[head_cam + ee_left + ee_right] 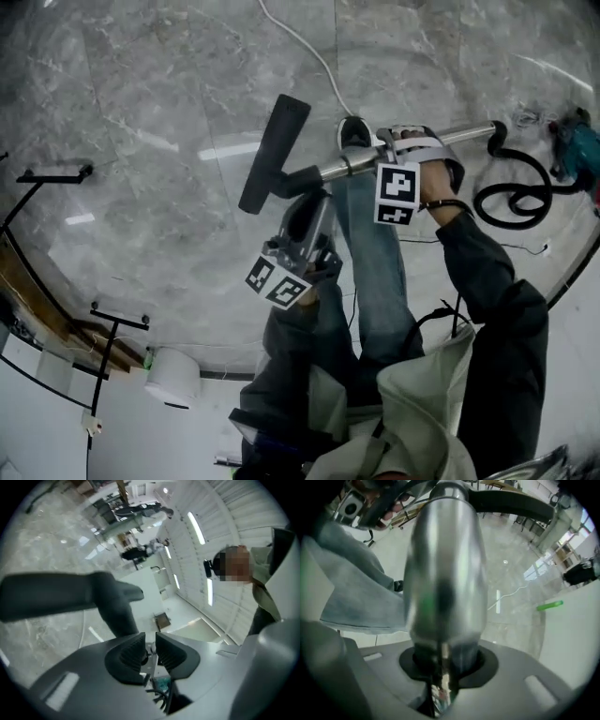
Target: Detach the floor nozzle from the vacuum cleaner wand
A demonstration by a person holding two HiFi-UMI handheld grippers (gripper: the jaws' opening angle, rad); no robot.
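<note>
The black floor nozzle (272, 155) sits on the end of the silver wand (441, 141), held level above the marble floor. My right gripper (405, 161) comes down on the wand from above. In the right gripper view the wand (445, 564) fills the space between the jaws, and the right gripper (443, 660) is shut on it, with the nozzle (511, 503) at the wand's far end. My left gripper (314, 225) is just below the nozzle's neck. In the left gripper view the left gripper (150, 651) stands open by a narrow gap with nothing in it, and the nozzle (70, 597) lies ahead, apart.
A coiled black hose (511, 192) and a teal power tool (579, 150) lie at the right. A white cable (300, 42) runs across the floor at the top. A black metal rack (56, 173) and a white device (173, 377) stand at the left. The person's legs are below the wand.
</note>
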